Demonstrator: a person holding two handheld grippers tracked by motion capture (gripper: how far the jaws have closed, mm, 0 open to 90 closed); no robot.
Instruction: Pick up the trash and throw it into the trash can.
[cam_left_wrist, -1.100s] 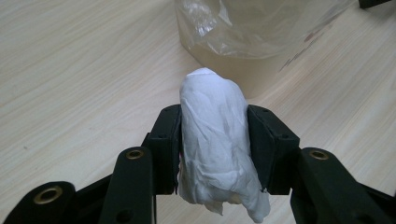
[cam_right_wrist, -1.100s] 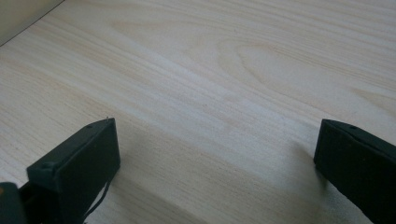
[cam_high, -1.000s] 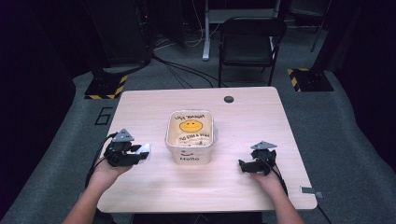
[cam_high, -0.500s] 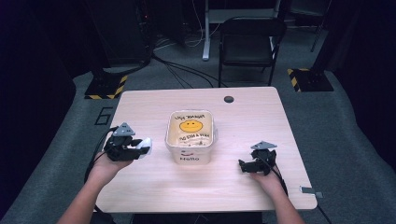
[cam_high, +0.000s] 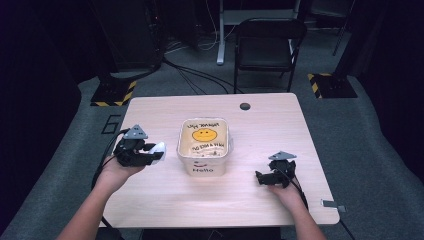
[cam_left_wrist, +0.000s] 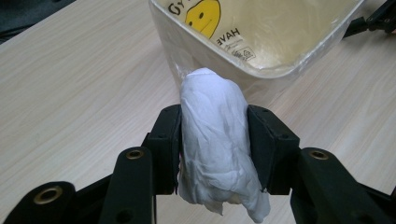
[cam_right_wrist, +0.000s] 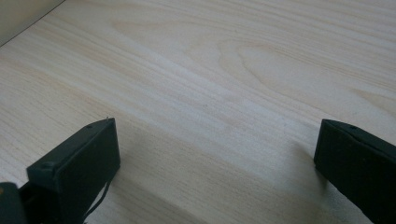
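Nearest you, your right gripper (cam_high: 263, 178) rests low on the wooden table (cam_high: 165, 205), near its front right, jaws spread wide with bare wood between them. In the right gripper view (cam_right_wrist: 217, 149) nothing sits between the two black jaws, and they lie close to the tabletop.

Your left gripper (cam_high: 152, 155) sits at the left side of the table, a bit farther in, jaws pointing right toward the tub. It is clamped on a white cloth roll (cam_left_wrist: 217, 140); in the left gripper view the roll stands between both jaws, squeezed at its middle, with its far end sticking out past the jaw tips and right up against the tub's outer wall. From above the cloth roll (cam_high: 159, 149) shows white just left of the tub.

The translucent plastic tub (cam_high: 187, 160) stands mid-table between your grippers, open on top, with a yellow smiley print and "Hello" on its front.

Farther back, a small dark round hole (cam_high: 245, 106) is near the table's far edge. Beyond the table stands a black folding chair (cam_high: 267, 45), with cables across the grey floor.
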